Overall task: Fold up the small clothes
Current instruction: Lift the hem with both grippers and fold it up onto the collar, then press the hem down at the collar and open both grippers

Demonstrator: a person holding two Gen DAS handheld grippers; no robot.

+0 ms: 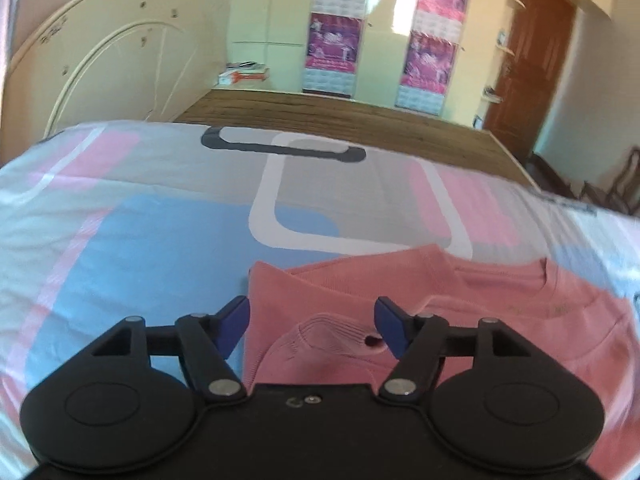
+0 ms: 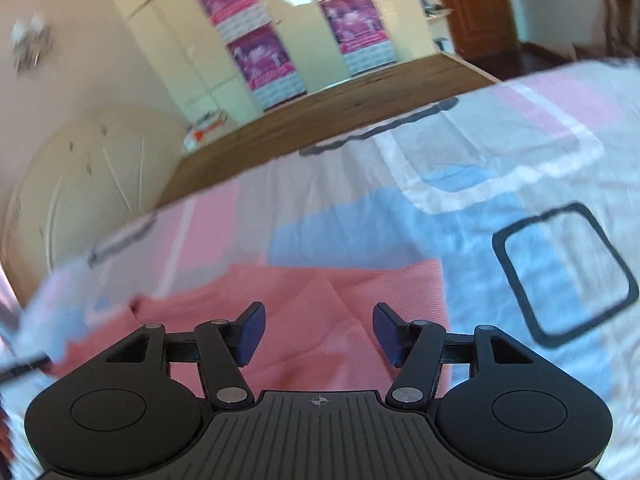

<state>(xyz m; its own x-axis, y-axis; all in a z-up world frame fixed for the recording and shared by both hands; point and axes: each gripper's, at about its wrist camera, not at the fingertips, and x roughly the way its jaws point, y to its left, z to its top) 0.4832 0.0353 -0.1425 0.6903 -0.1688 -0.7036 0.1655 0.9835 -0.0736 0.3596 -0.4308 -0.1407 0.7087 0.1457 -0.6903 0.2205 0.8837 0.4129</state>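
A small salmon-pink sweatshirt (image 1: pixel 460 312) lies flat on the patterned bedsheet (image 1: pixel 160 232), with its ribbed neckline toward the right in the left wrist view. A ribbed cuff (image 1: pixel 320 336) rests on its body. My left gripper (image 1: pixel 312 326) hangs open just above that cuff, blue pads apart and gripping nothing. In the right wrist view the same sweatshirt (image 2: pixel 320 304) shows a folded edge on the right. My right gripper (image 2: pixel 319 334) stands open over the cloth, with nothing pressed between its pads.
The bedsheet (image 2: pixel 540 200) carries pink, blue and grey blocks with dark outlines. Beyond the bed run a brown wooden floor (image 1: pixel 340 116), a cream headboard (image 1: pixel 100 64), wardrobes with purple posters (image 1: pixel 332 40), a brown door (image 1: pixel 536 52) and dark chairs (image 1: pixel 616 184).
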